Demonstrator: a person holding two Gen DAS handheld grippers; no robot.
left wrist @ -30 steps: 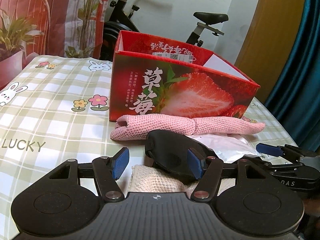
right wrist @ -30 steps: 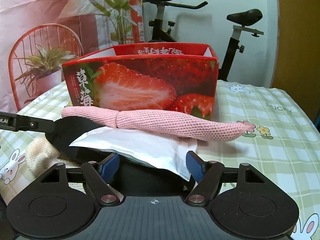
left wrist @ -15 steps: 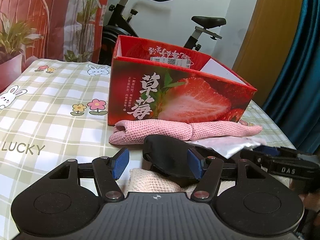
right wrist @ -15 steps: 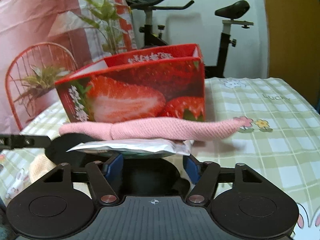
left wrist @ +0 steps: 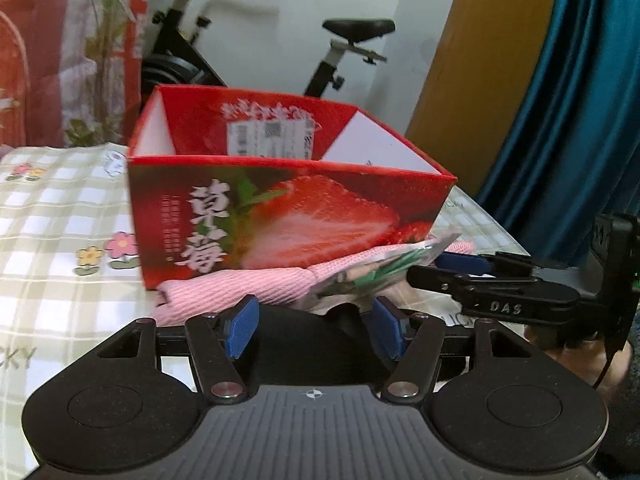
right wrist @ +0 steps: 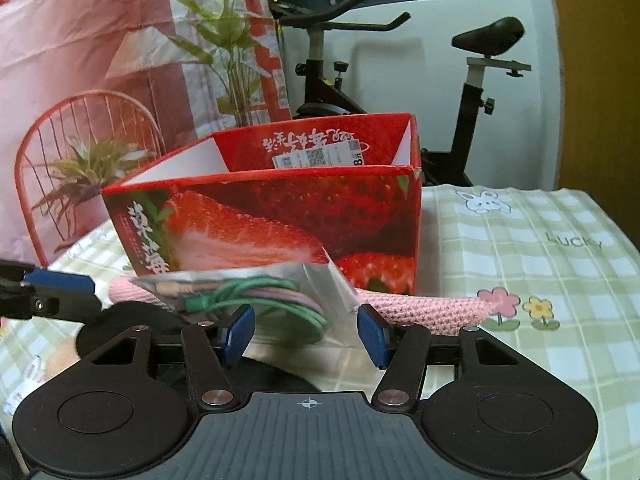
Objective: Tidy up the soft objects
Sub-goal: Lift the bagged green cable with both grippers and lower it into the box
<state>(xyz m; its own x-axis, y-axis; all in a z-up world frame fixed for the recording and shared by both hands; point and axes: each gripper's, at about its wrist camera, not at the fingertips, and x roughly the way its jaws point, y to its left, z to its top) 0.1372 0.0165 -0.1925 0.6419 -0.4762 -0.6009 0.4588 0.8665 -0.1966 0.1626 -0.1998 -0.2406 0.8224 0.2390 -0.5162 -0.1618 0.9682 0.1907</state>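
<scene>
A red box (left wrist: 288, 216) bears a strawberry print; the knit cloth (left wrist: 256, 284) is pink; the tablecloth (right wrist: 540, 264) is green-and-white checked with flowers.

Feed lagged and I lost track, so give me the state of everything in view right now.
Box: open-topped, upright, no soft items visible inside.
Pink knit piece: lying flat against the box front.
Plastic packet: tilted up, between the right tool's fingers.
Black pad: between the left tool's fingers.
Left tool: open.
Right tool: open.
</scene>
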